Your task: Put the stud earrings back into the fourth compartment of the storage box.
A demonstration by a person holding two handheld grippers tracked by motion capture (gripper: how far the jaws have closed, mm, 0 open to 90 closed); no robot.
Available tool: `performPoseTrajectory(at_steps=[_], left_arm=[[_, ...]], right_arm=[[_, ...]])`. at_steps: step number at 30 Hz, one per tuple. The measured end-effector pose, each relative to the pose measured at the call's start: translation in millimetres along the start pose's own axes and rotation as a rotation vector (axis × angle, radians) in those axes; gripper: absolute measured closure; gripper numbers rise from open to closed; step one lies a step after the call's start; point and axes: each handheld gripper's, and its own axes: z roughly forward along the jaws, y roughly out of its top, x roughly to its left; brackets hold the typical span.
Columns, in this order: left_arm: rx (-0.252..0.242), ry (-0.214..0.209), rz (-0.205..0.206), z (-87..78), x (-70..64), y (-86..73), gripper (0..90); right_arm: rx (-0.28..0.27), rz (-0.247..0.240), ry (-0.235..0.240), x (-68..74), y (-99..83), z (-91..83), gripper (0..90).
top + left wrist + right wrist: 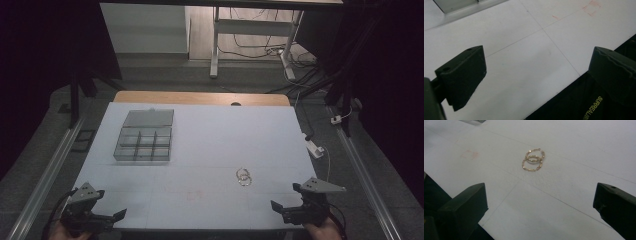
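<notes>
Right gripper view showed your right hand-held gripper spread wide, empty, with two gold hoops lying overlapped on the bench ahead. Your left hand-held gripper was likewise apart over bare bench.

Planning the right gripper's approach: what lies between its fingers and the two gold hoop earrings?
Nothing: in the right gripper view, bare white table runs from the open right gripper to the two overlapping gold hoop earrings, crossed by thin lines.
</notes>
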Motion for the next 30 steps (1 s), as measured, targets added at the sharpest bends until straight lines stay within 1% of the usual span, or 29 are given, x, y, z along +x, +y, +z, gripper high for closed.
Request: performPoseTrajectory(at_steps=[4, 8, 12, 21, 27, 30], left_arm=[[0.003, -0.009, 0.003, 0.3, 0.5, 0.0, 1.8], [0.011, -0.020, 0.001, 1.0, 0.9, 0.3, 1.8], [0.022, -0.007, 0.005, 2.2, -0.3, 1.1, 0.0], [0.026, -0.014, -0.016, 2.3, 2.3, 1.5, 0.0], [0.045, -0.013, -0.009, 4.0, 1.7, 2.8, 0.0], [0.040, -0.027, -0.015, 4.6, 1.8, 4.0, 0.0]], right_arm=[[-0.002, 0.016, 0.003, -1.8, 0.0, -0.3, 0.0], [0.011, 0.004, 0.003, -0.5, 0.5, 1.0, 0.0], [0.012, -0.002, 0.007, 0.0, 0.5, 1.1, 0.0], [0.012, -0.012, 0.012, 0.6, 0.4, 1.3, 0.0], [0.013, -0.009, 0.012, 0.5, 0.4, 1.2, 0.0], [0.013, -0.008, 0.012, 0.4, 0.4, 1.3, 0.0]])
